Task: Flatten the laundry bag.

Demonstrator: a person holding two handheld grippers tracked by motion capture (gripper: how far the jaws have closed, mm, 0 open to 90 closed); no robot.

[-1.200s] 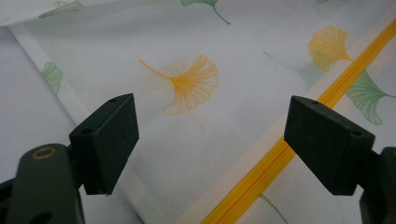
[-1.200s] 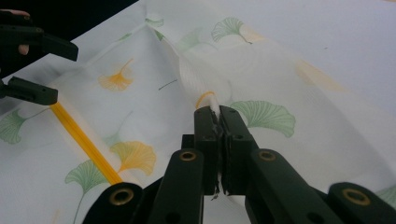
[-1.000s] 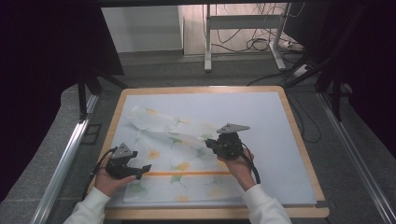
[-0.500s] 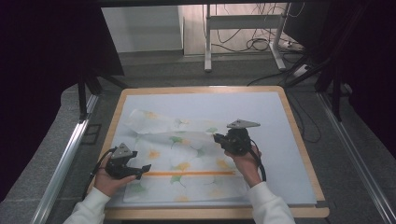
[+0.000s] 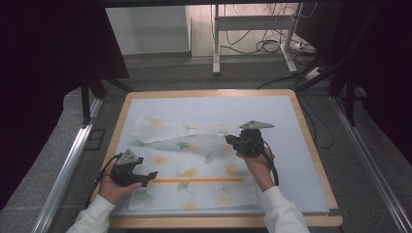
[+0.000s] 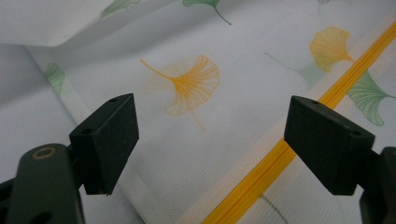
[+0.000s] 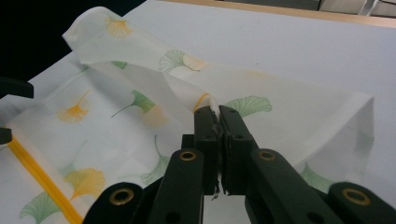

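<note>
A white cloth printed with green and yellow ginkgo leaves and an orange stripe lies partly folded on the pale mat. My right gripper is shut on a pinched fold of the cloth, lifting it over the cloth's right part. In the right gripper view the cloth trails away from the jaws to the far left. My left gripper rests at the cloth's near-left edge by the stripe's left end. Its jaws stand wide apart over the cloth and the stripe, holding nothing.
The pale mat covers a wooden-edged table. Bare mat lies to the right and behind the cloth. A metal rail runs along the left, and desk legs and cables stand on the floor beyond.
My right gripper has carried the pinched fold of cloth to the right and a little away from me. The left gripper has stayed in place.
</note>
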